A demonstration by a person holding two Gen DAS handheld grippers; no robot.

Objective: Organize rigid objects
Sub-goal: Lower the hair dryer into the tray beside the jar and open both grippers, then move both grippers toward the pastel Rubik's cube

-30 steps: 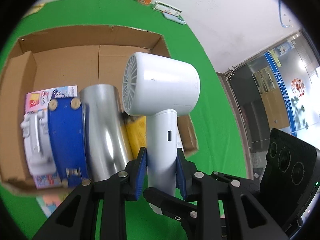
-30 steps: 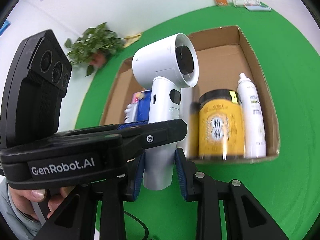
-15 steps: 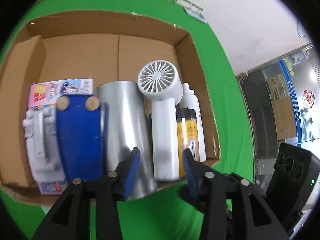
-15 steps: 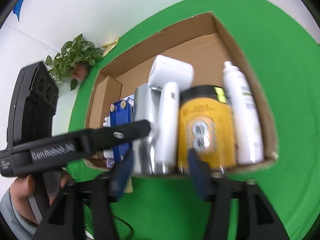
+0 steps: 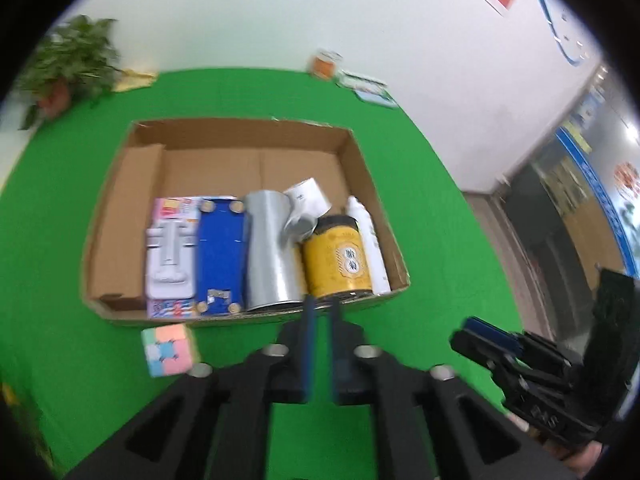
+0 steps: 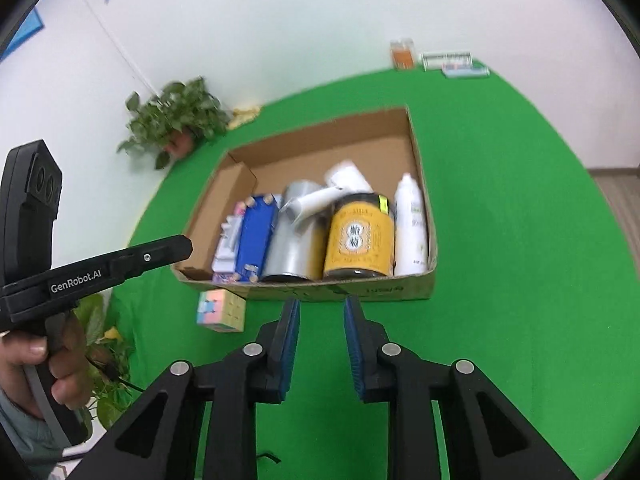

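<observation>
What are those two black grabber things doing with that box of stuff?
A person holds a gripper in each hand and is packing things into a cardboard box. The white hair dryer now lies in the box across the silver cylinder, beside the yellow jar. Both the left gripper and the right gripper are empty, their jaws just closing partway on nothing. A pastel puzzle cube waits outside on the green cloth.

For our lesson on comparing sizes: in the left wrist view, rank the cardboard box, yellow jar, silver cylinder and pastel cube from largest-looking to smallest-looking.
1. Cardboard box
2. Silver cylinder
3. Yellow jar, close to the cylinder in bulk
4. Pastel cube, smallest-looking though nearest the camera
</observation>
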